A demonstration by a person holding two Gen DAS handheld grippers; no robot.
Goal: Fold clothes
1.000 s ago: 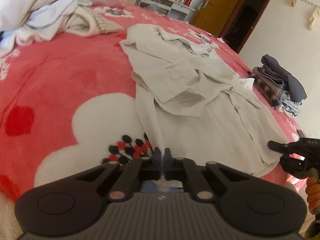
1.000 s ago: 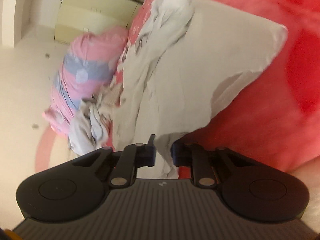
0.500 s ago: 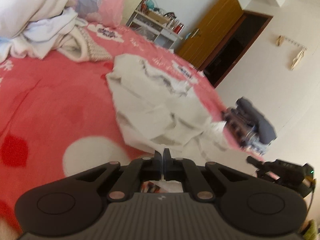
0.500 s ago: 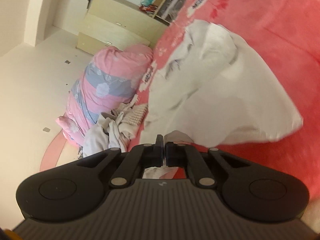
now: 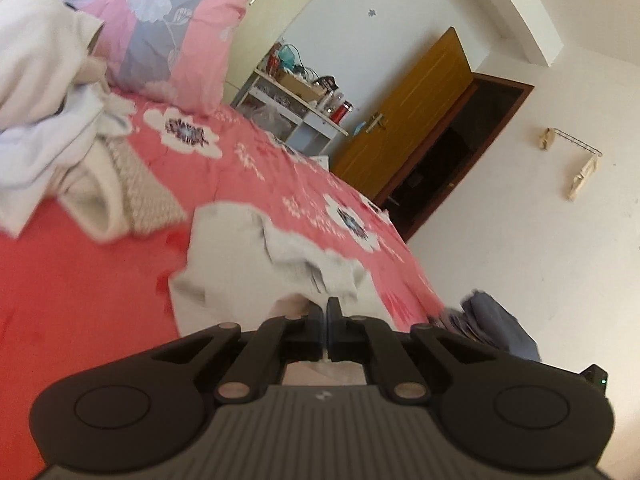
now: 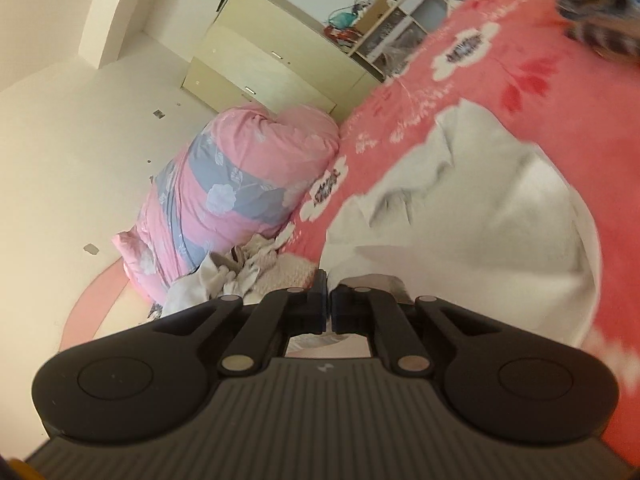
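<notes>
Whereas a second ago its hem lay flat, the pale garment [image 5: 240, 276] is now lifted forward off the bedspread [image 5: 80, 280], clamped in both the left gripper [image 5: 325, 312] and right gripper [image 6: 328, 296], indicating a lengthwise fold under way.

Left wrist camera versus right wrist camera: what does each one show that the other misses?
Only the left wrist view shows the wooden door, the dark doorway beside it and the wall rack. Only the right wrist view shows the cream cabinet whole, with its drawer handles. Both share the red flowered bedspread, the pink and grey quilt bundle, the cluttered white shelf and the pale garment, which the left gripper and right gripper each pinch with jaws shut.
</notes>
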